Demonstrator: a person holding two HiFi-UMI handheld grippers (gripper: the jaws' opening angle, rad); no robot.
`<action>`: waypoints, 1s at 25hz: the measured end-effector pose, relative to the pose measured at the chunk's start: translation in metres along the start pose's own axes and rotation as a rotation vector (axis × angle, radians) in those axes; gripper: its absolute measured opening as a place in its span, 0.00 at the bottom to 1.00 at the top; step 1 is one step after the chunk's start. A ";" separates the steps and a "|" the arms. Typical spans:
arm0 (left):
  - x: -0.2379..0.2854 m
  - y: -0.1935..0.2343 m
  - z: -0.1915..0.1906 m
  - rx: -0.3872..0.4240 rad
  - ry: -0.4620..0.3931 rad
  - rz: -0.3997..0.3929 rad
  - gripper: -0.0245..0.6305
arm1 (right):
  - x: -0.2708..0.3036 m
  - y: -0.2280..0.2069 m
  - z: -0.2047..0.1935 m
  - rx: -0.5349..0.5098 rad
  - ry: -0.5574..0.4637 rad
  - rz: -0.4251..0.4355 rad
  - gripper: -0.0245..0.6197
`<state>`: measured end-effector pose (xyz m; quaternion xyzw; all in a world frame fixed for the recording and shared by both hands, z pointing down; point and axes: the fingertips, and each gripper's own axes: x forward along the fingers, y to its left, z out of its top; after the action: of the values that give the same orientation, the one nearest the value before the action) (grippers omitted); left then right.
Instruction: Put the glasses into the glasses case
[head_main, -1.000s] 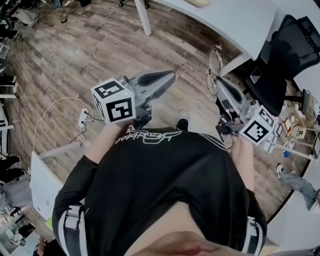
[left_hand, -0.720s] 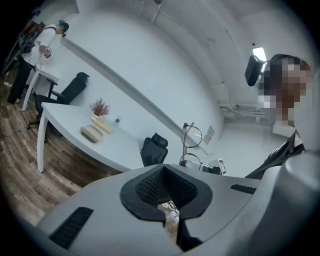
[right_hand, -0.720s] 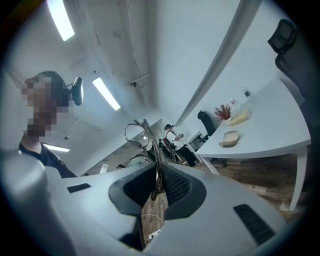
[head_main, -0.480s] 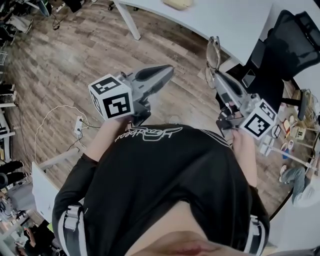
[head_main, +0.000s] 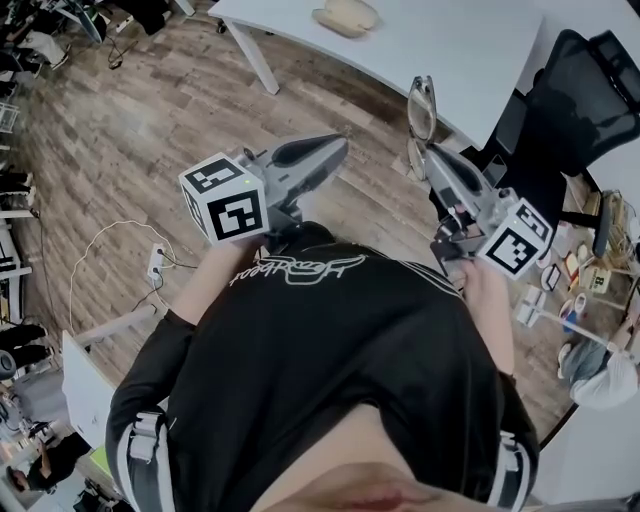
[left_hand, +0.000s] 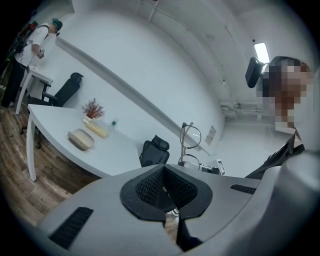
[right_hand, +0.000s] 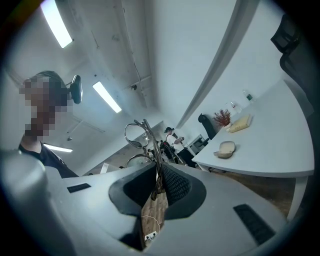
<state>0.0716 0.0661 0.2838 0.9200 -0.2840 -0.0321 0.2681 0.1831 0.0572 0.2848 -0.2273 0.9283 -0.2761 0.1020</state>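
Two round lenses, thin wire rims: the glasses (head_main: 421, 108) (upright) sit pinched in the right gripper (head_main: 432, 155) near the table (head_main: 470, 50); the left gripper (head_main: 338, 150) is clenched, empty.

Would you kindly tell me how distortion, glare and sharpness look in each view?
Head view: fisheye bends the white table; evenly lit, sharp. Left gripper view: dark vignetted corners, bowed wall lines. Right gripper view: ceiling lights glare, yet the glasses read crisp.

Glasses (right_hand: 134, 134) temples partly inside right tool (right_hand: 156, 175)
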 end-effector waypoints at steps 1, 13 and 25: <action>0.001 0.003 0.001 -0.004 -0.002 0.005 0.05 | 0.002 -0.002 0.001 0.001 0.000 0.001 0.09; 0.026 0.060 0.020 -0.018 0.007 0.003 0.05 | 0.047 -0.050 0.012 -0.003 0.028 -0.012 0.09; 0.059 0.158 0.082 -0.049 0.032 -0.036 0.05 | 0.126 -0.117 0.053 0.014 0.029 -0.070 0.09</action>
<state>0.0235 -0.1147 0.2998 0.9186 -0.2621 -0.0293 0.2944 0.1319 -0.1151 0.2980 -0.2546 0.9192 -0.2894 0.0803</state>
